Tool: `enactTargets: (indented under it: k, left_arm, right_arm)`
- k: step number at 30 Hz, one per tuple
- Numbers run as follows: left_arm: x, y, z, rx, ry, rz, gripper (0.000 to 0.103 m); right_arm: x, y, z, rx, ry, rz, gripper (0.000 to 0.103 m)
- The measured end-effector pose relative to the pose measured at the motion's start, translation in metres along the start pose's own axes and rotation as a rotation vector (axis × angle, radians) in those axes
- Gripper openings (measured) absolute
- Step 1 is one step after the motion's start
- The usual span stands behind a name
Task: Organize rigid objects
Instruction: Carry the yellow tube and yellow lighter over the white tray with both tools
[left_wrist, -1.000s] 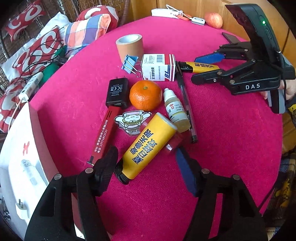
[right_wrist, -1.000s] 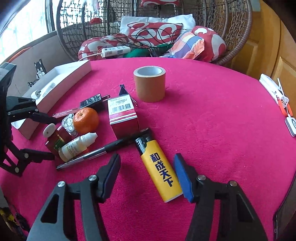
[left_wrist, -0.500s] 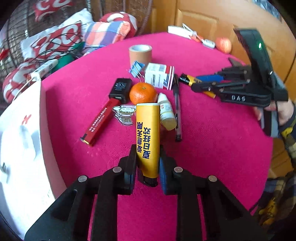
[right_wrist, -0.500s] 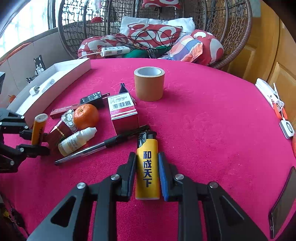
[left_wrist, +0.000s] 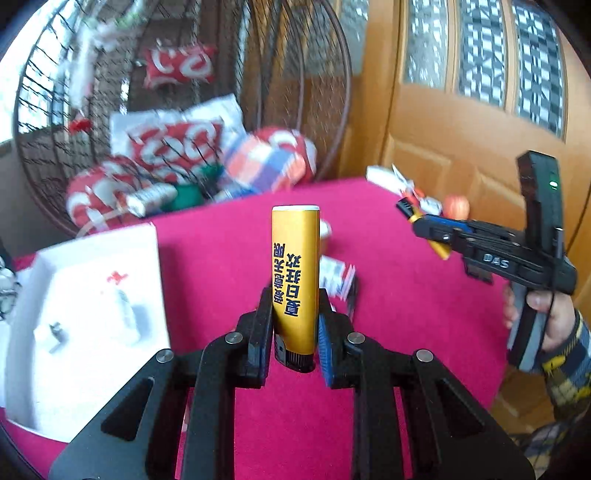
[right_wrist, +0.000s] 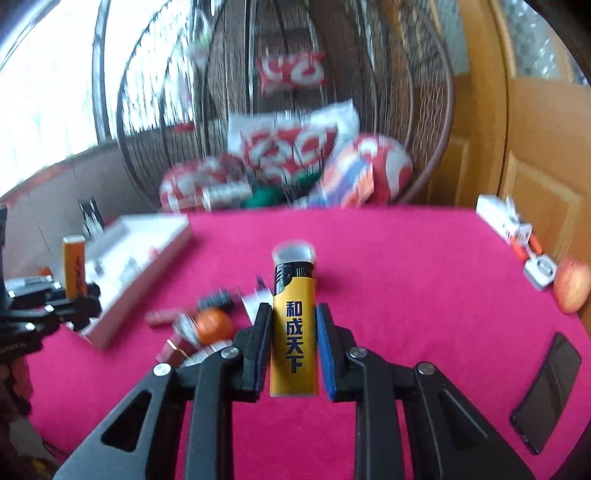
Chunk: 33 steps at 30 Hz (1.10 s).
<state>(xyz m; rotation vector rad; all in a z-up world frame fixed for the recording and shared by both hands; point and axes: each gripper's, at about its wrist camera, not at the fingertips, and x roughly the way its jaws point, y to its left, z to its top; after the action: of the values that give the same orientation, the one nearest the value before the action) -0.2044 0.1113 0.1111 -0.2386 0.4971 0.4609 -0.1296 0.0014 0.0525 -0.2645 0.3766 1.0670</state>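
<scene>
My left gripper (left_wrist: 293, 334) is shut on a yellow lighter (left_wrist: 295, 273), held upright above the red table, black head down. My right gripper (right_wrist: 291, 350) is shut on a second yellow lighter (right_wrist: 294, 332), black head up, lifted off the table. The right gripper with its lighter also shows in the left wrist view (left_wrist: 428, 225) at the right. The left gripper with its lighter also shows in the right wrist view (right_wrist: 74, 273) at the far left. The white open box (left_wrist: 85, 314) lies at the left of the table.
On the red table (right_wrist: 406, 280) lie a tangerine (right_wrist: 214, 325), a tape roll (right_wrist: 295, 254), a small carton, a charger and other small items. An apple (right_wrist: 572, 284) and a black phone (right_wrist: 546, 391) sit at the right. A wicker chair with cushions stands behind.
Both grippers have lifted their lighters off the table and tilted up, so the views now look toward the chair and door. The views are blurred by the motion.
</scene>
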Motion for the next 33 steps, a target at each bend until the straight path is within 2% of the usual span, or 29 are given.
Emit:
enactTargets:
  k: [5, 10, 33]
  left_arm:
    - [-0.032, 0.011, 0.017, -0.054, -0.112, 0.079, 0.02]
    - [-0.047, 0.024, 0.02, -0.086, -0.164, 0.112, 0.02]
    - [-0.089, 0.06, 0.007, -0.182, -0.266, 0.202, 0.02]
  right_arm:
    - [-0.045, 0.019, 0.024, -0.027, -0.228, -0.031, 0.023]
    - [-0.064, 0.026, 0.04, -0.028, -0.314, 0.008, 0.023]
    - [-0.076, 0.062, 0.056, -0.084, -0.345, 0.093, 0.023]
